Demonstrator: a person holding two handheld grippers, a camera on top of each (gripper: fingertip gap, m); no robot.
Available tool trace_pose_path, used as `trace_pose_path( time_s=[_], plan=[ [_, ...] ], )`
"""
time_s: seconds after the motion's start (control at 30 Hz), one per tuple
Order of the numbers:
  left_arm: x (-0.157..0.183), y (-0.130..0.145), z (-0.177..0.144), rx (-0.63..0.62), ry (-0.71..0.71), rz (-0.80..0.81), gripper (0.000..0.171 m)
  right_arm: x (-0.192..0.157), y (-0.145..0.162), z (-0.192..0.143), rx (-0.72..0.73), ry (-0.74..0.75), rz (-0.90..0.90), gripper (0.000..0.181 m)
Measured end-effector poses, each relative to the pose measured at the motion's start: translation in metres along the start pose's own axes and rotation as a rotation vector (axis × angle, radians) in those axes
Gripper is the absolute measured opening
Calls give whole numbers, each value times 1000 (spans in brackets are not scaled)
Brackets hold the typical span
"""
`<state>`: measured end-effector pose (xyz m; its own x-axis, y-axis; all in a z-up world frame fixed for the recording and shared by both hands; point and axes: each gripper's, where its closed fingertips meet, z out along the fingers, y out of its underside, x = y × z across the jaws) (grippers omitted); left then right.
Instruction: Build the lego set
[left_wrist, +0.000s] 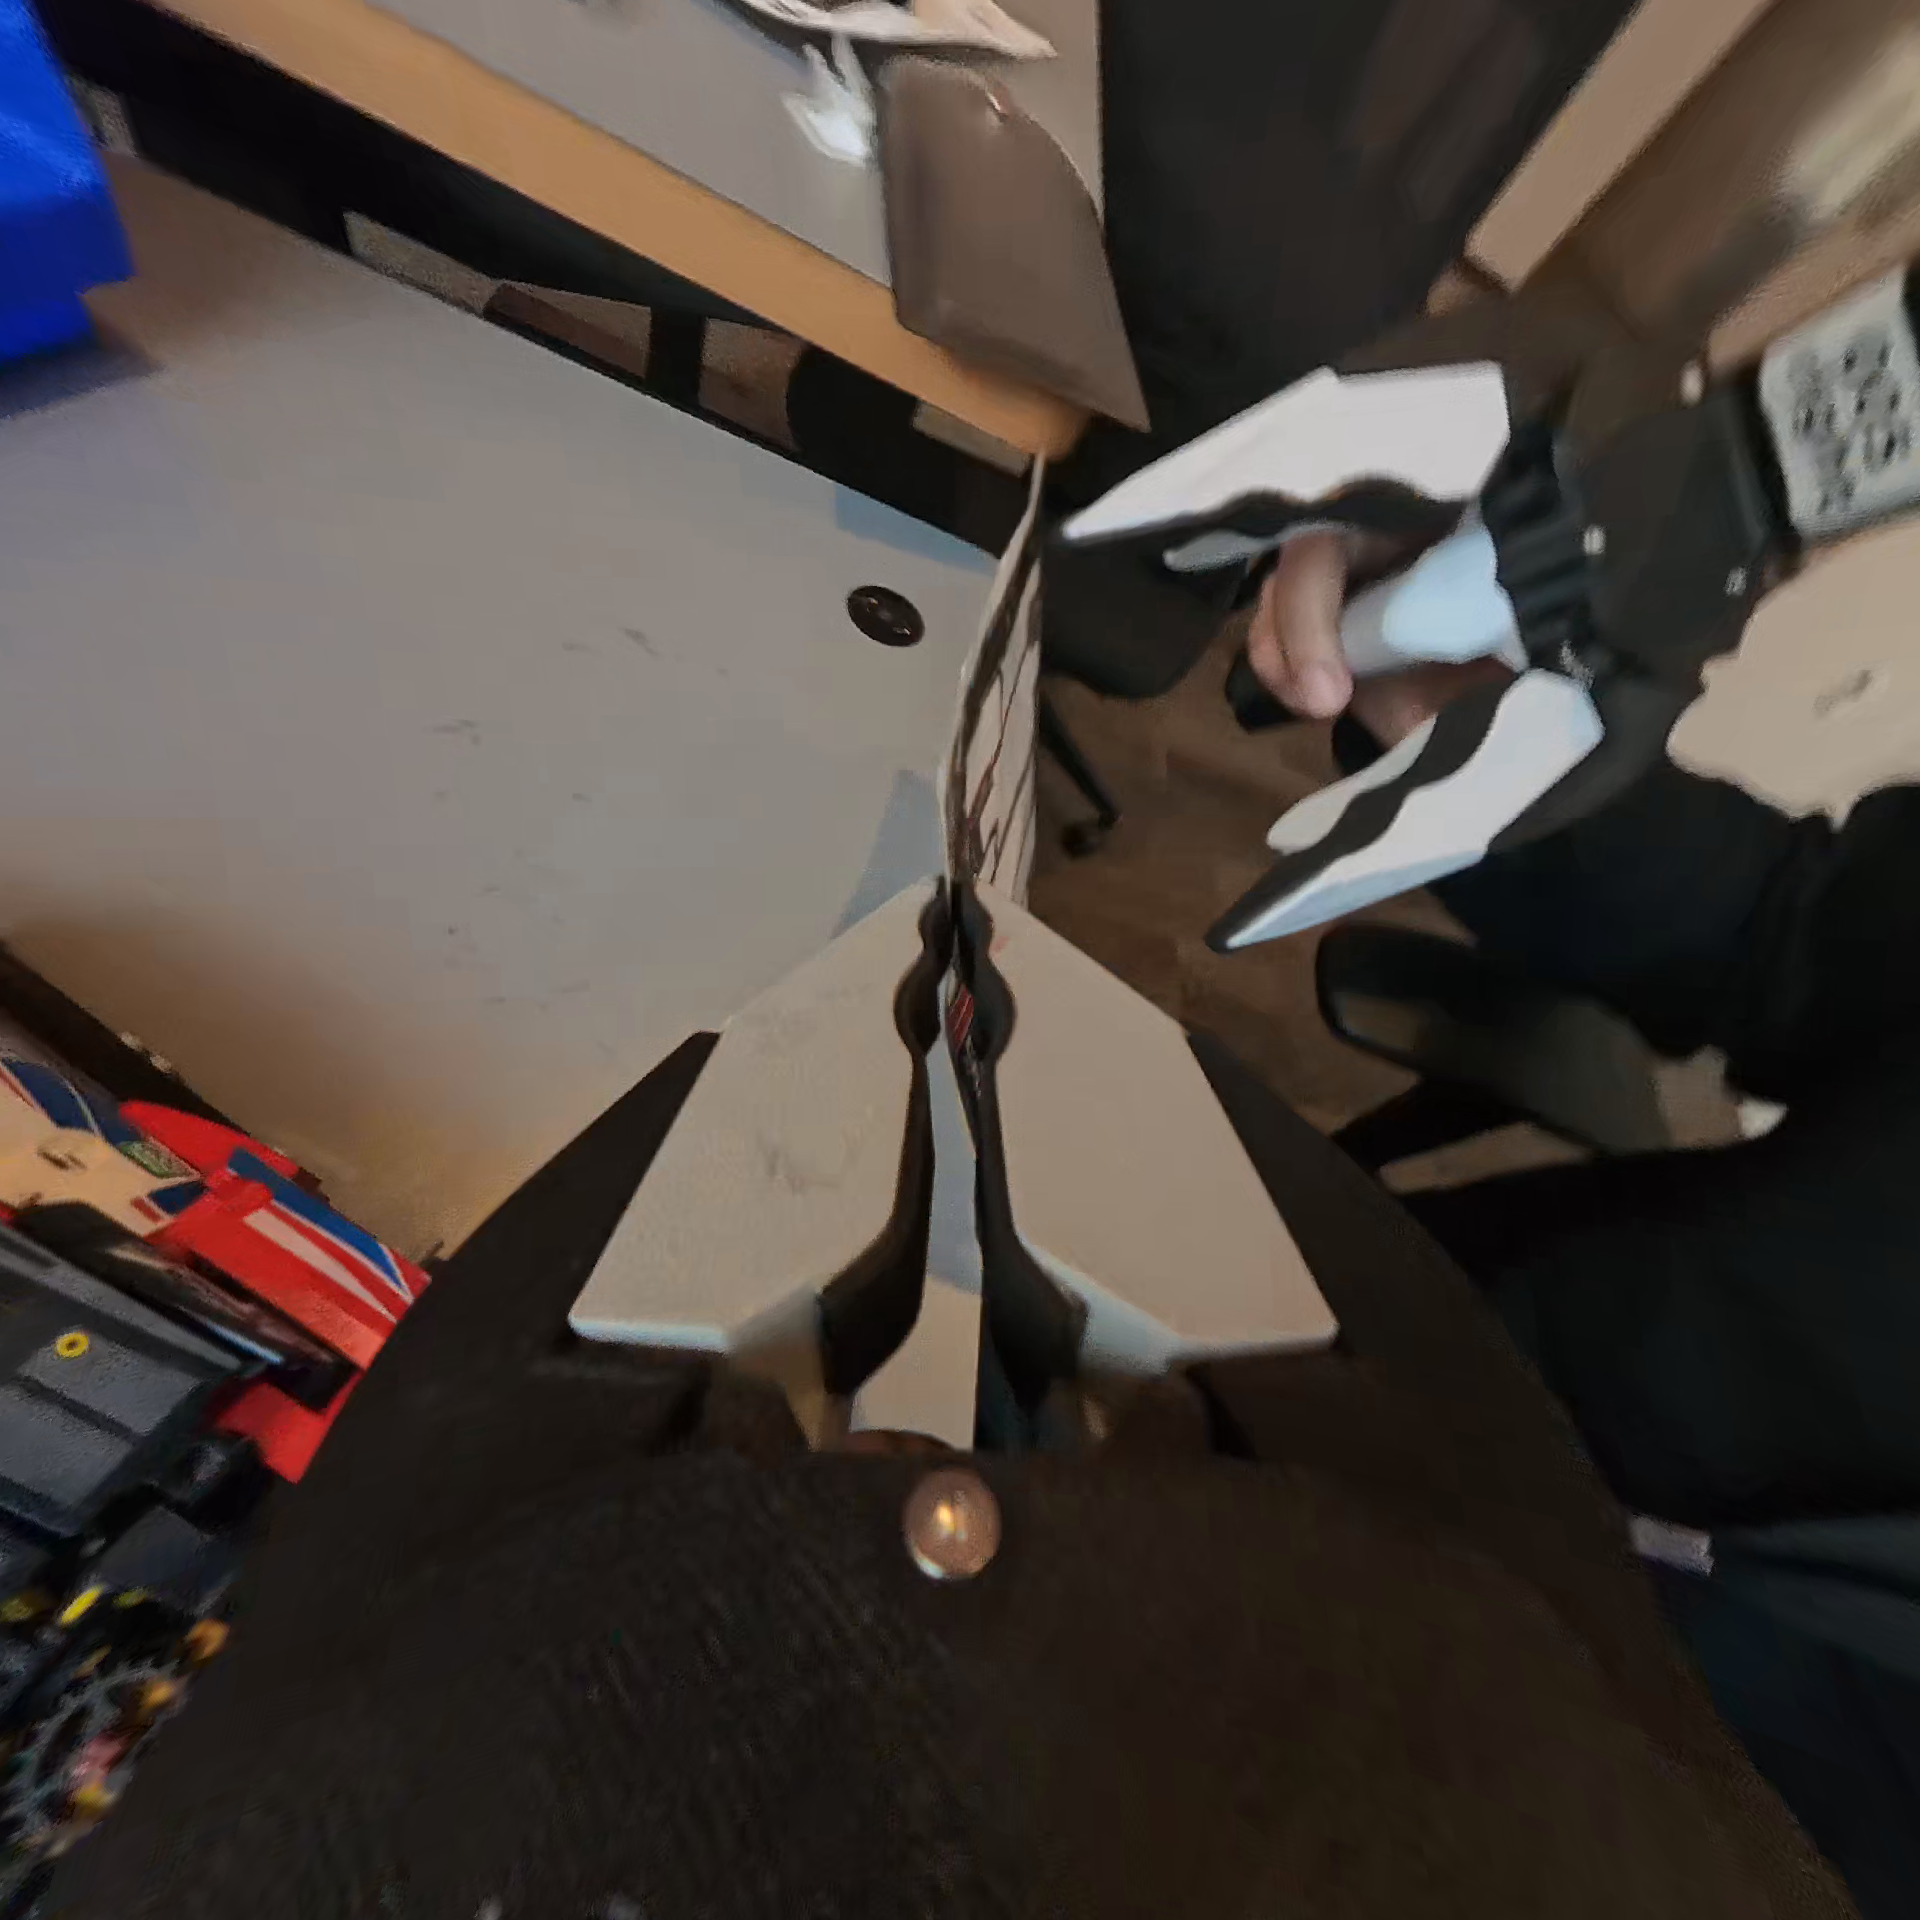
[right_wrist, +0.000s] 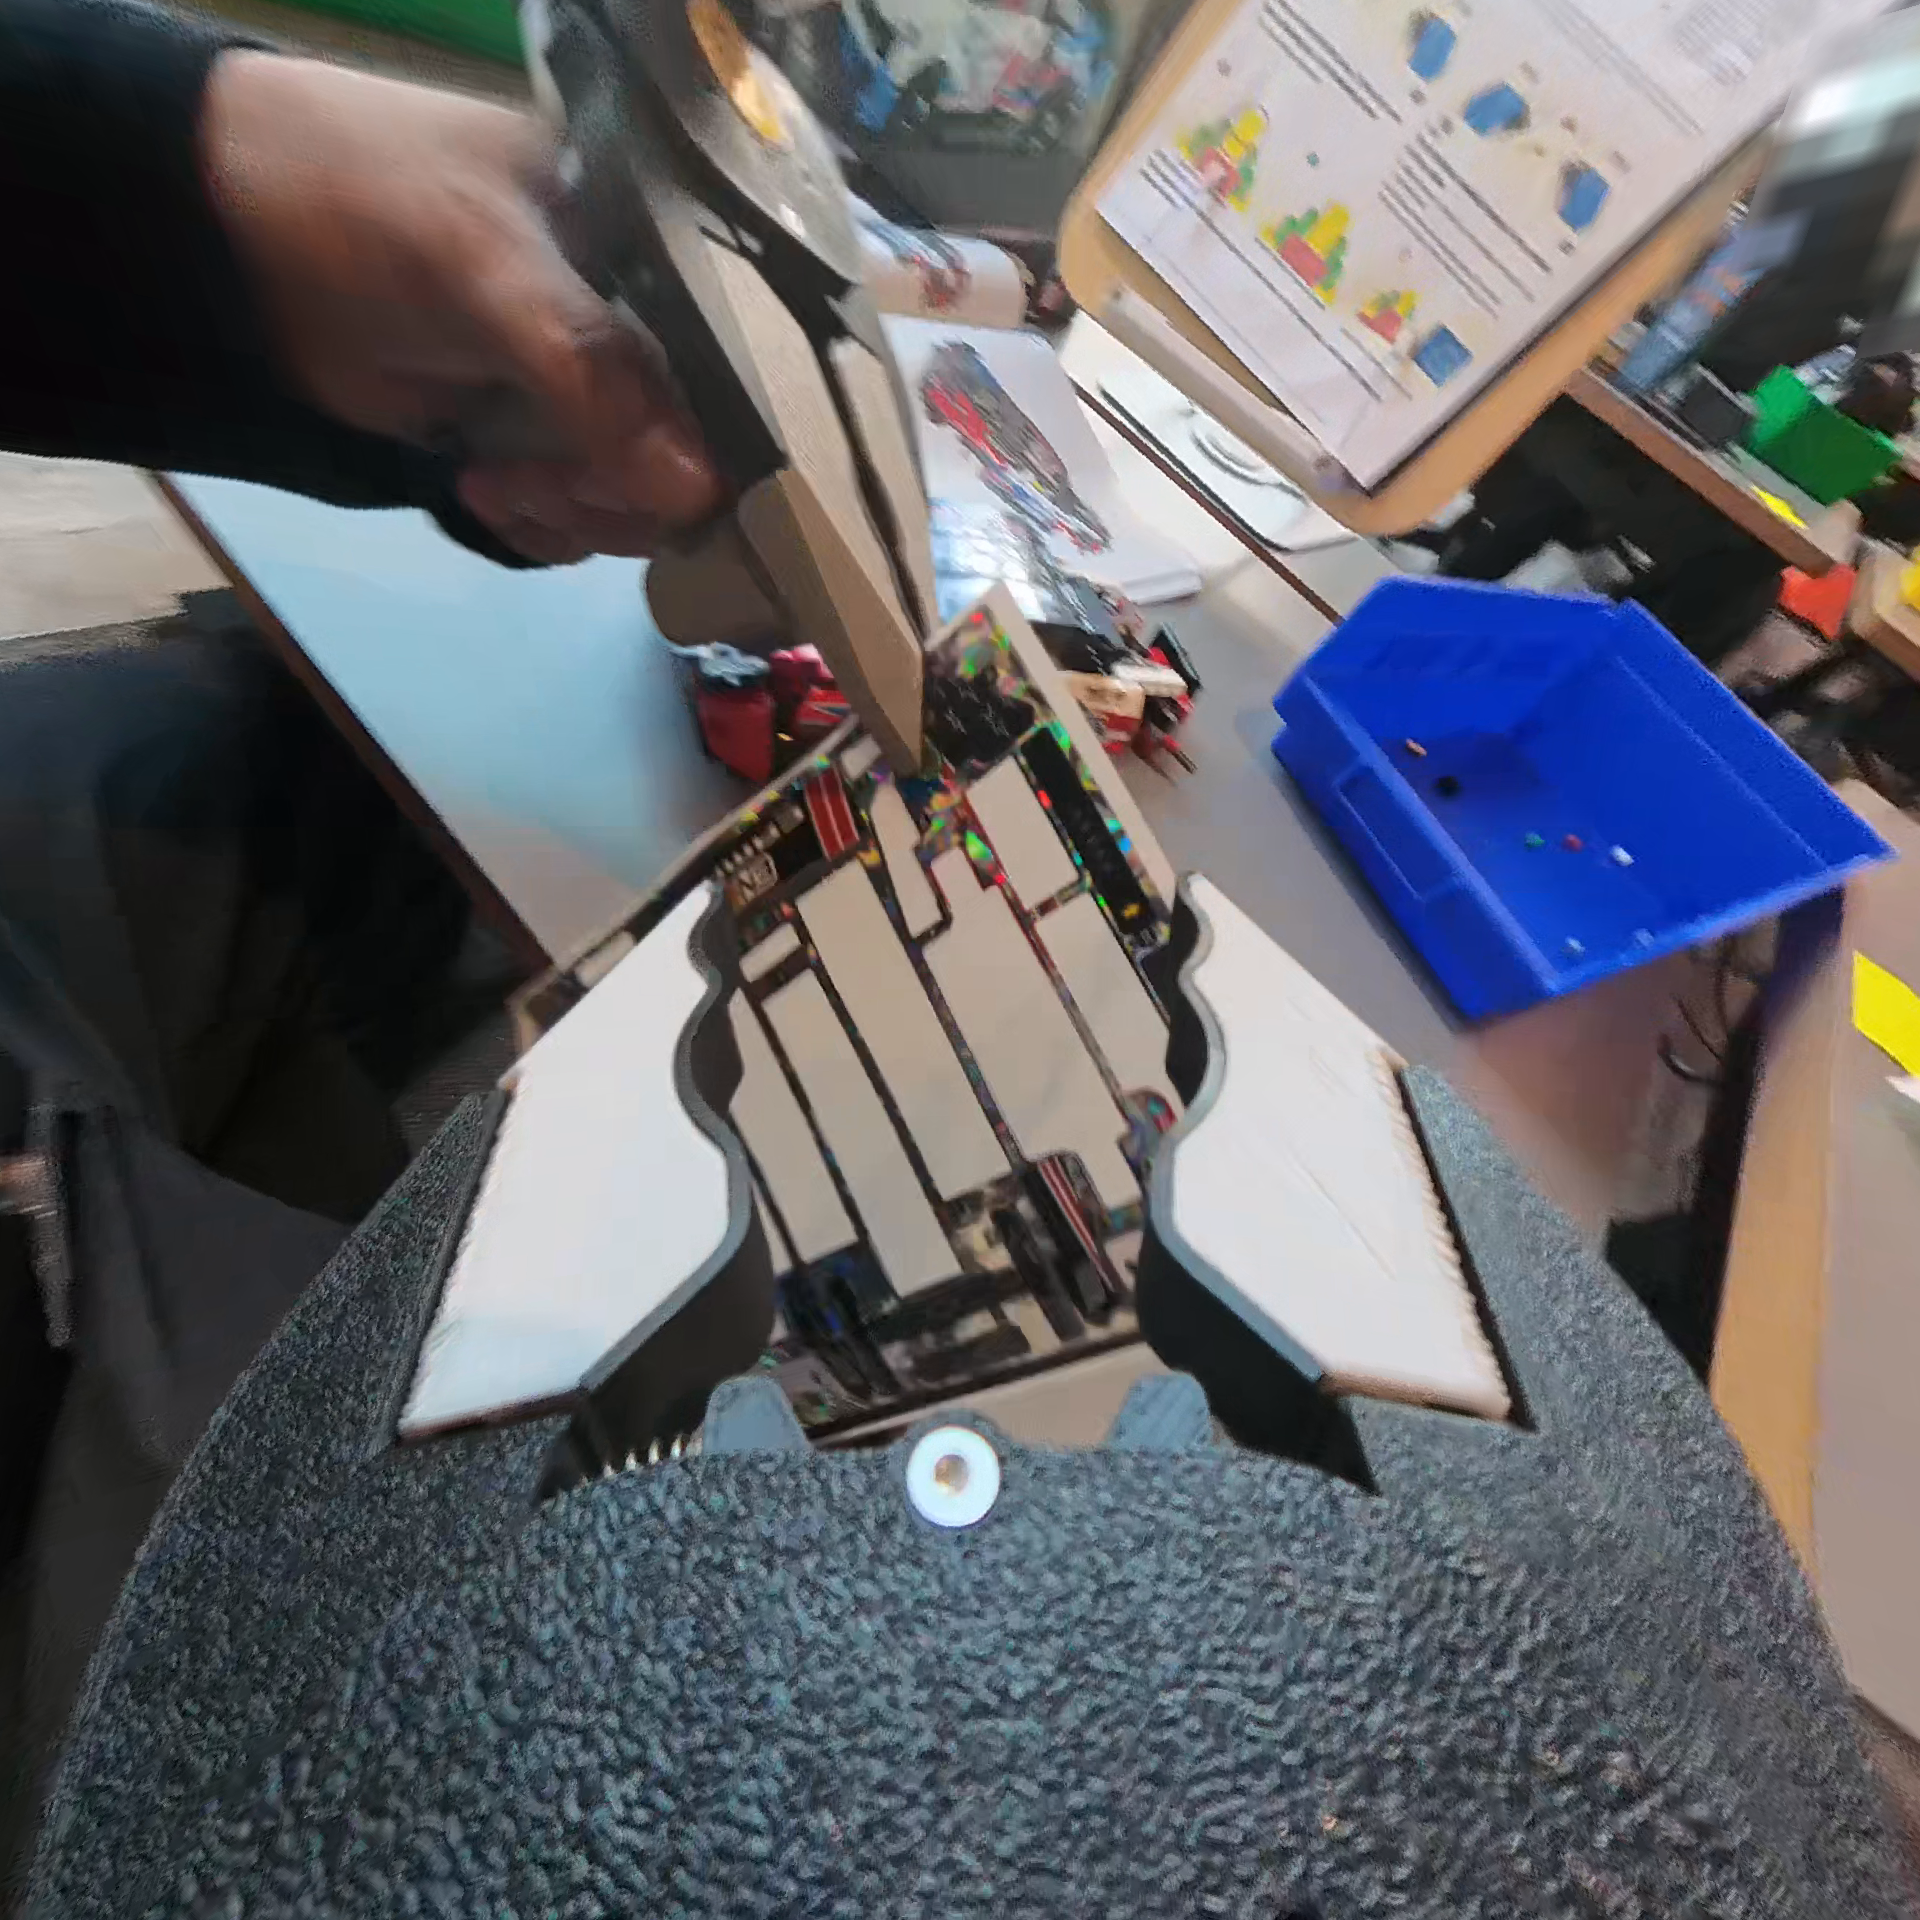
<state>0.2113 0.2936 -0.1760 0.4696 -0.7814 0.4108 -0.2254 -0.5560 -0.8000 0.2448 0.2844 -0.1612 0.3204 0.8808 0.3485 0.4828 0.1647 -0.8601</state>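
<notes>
My left gripper (left_wrist: 951, 904) is shut on the edge of a thin sticker sheet (left_wrist: 997, 665), which shows edge-on above the grey table (left_wrist: 416, 675). In the right wrist view the sheet (right_wrist: 935, 1039) faces me, white panels with dark, glittery lines, held up tilted by the left gripper (right_wrist: 904, 764) at its far edge. My right gripper (right_wrist: 951, 904) is open and empty, its fingers on either side of the sheet's near part without touching it. It also shows in the left wrist view (left_wrist: 1153, 738), open, to the right. A red part-built lego car (left_wrist: 239, 1226) lies at lower left.
A blue bin (right_wrist: 1558, 800) with a few small loose pieces stands on the table to the right. Red lego parts (right_wrist: 743, 707) and an instruction booklet (right_wrist: 997, 447) lie behind the sheet. A printed page on a wooden stand (right_wrist: 1403, 208) stands at the back right. A chair (left_wrist: 1455, 1039) sits below. The grippers' ends are close to 5 cm from one another.
</notes>
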Motion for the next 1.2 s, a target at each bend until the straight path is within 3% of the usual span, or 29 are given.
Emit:
trace_pose_path(
  time_s=[0.1,0.2,0.3,0.43,0.6,0.73,0.83,0.93,1.0,1.2],
  plan=[
    [-12,-1,4,60,19,-109,0,9,7,-2,-18,73,23,81],
    [-10,0,4,83,73,-150,0,0,1,-6,12,23,95,78],
    [-21,-6,0,142,23,-174,0,-16,-4,5,57,-11,226,69],
    [-25,-25,-8,293,3,-243,0,-14,17,28,42,182,395,70],
    [-21,-30,-14,479,16,-393,0,-12,37,53,-105,319,163,79],
    [-14,-25,-10,507,-2,-417,0,1,36,54,-155,425,-62,49],
    [-10,-21,-9,515,-27,-413,0,5,27,41,-130,484,-208,3],
    [-8,-7,-7,457,-96,-338,3,8,33,31,-161,493,-275,0],
    [-11,5,-10,411,-208,-226,22,12,40,25,-183,508,-312,0],
    [-6,24,-29,138,-619,411,46,6,51,22,-213,485,-342,0]
  ],
)
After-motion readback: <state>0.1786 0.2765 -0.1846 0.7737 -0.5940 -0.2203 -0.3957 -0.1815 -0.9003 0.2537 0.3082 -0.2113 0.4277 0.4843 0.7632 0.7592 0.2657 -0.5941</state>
